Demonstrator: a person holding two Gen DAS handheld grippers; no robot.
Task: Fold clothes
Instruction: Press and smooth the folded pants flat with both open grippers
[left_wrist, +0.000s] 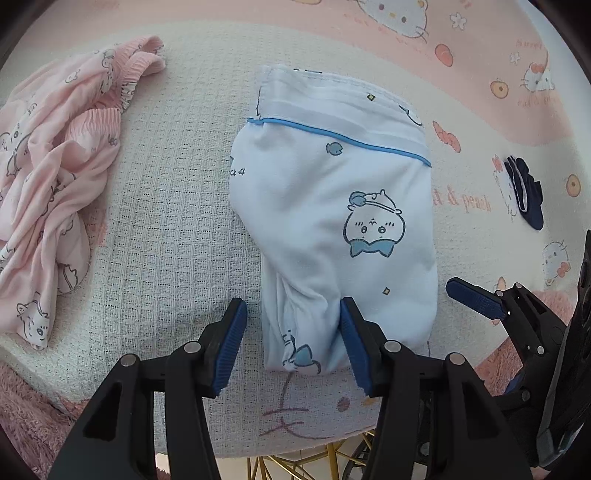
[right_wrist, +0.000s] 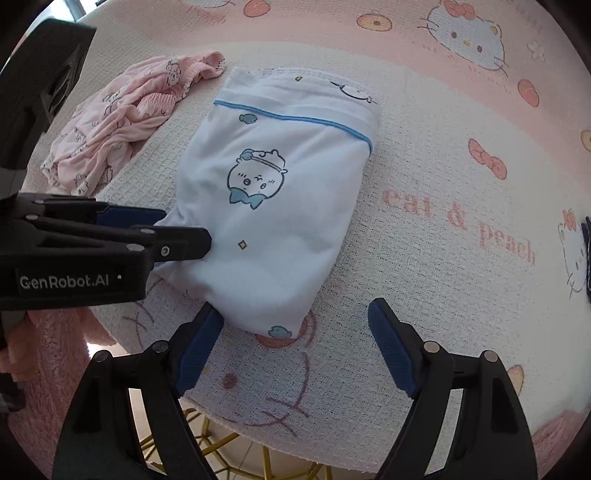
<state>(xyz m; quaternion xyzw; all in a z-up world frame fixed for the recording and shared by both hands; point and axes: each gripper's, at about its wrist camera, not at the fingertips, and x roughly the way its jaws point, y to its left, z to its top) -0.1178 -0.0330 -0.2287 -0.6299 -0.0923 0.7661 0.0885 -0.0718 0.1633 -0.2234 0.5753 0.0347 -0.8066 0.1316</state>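
Readable text: two spots only.

"GenRobot.AI" in white letters on the side of the black plastic left gripper's body, seen from the right wrist view. "cat & peach" in faded pink script on the cream-and-pink waffle-weave cartoon-cat blanket, beside the folded clothes; from the left wrist view only "& peach" reads, partly hidden. Nothing else legible.

Open blanket lies between the crumpled pink garment on the left and the folded white garment, with room to pass. Right of the white garment it's bare too, bar a small dark item well apart.
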